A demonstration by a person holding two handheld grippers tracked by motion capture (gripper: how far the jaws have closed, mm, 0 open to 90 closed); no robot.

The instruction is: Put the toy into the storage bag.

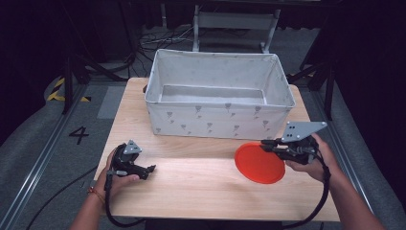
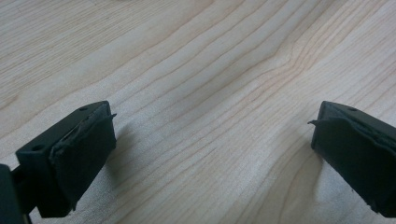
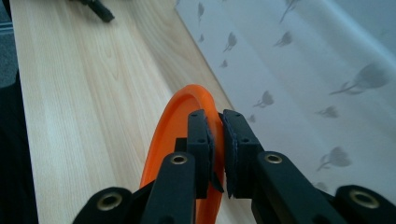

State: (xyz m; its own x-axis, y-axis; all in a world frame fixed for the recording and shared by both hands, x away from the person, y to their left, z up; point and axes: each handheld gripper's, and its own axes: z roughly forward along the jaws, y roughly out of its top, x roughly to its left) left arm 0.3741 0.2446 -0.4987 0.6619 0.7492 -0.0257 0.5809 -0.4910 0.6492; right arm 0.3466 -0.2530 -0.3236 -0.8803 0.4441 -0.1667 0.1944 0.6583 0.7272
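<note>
An orange round plate (image 1: 259, 163) hangs above the right part of the wooden table, held by its right rim. My right gripper (image 1: 266, 145) is shut on that rim; in the right gripper view its two black jaws pinch the plate's edge (image 3: 180, 116) between them, gripper (image 3: 218, 140). My left gripper (image 1: 149, 169) rests low over the table at the left, pointing right. In the left gripper view its jaws stand wide apart, gripper (image 2: 210, 140), with bare wood between them.
A large white fabric bin (image 1: 218, 117) with small grey prints stands at the back of the table (image 1: 191, 187), just behind the plate. Its inside looks bare. Table edges lie close to both hands, with dark floor and cables beyond.
</note>
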